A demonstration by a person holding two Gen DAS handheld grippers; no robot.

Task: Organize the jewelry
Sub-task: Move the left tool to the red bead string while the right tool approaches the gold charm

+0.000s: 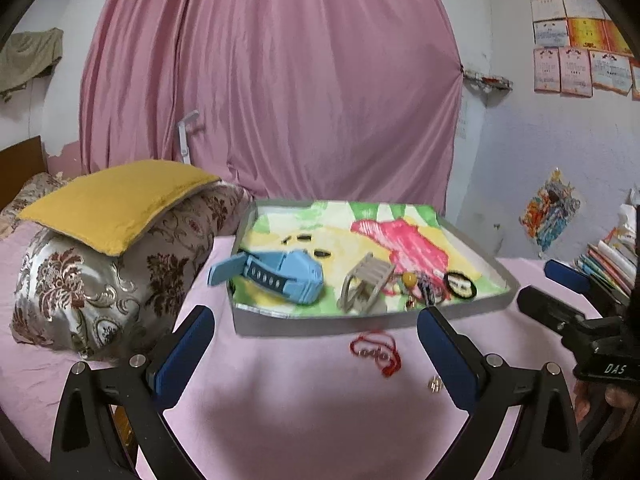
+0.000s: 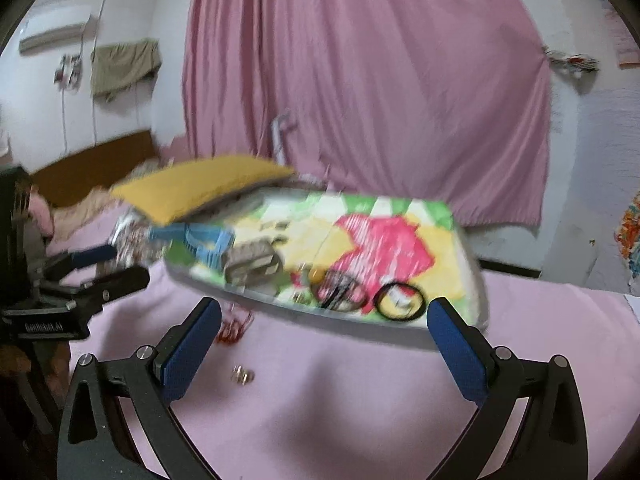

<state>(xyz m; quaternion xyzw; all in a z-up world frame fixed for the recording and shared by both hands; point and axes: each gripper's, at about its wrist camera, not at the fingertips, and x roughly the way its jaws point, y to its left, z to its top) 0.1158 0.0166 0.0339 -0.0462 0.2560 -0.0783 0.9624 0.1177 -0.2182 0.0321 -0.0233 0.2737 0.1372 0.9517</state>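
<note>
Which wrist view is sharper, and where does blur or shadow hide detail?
Left wrist view: sharper; tray edges crisp, red string bracelet slightly soft, gripper shadow on the pink sheet. Right wrist view: motion-smeared throughout; black ring recognisable, small trinkets unreadable.

Pink curtain (image 1: 272,80), white wall (image 1: 540,148), bed (image 1: 304,400).

I see a matt pink cloth sheet (image 1: 304,392) under a grey cardboard-looking tray (image 1: 320,322) lined with crayoned paper. The blue watch box (image 1: 288,276) looks like smooth plastic. The red cord bracelet (image 1: 376,350) carries shiny metal beads. The brocade pillow (image 1: 100,280) shines like satin; the yellow cushion (image 1: 116,204) looks fuzzy.
</note>
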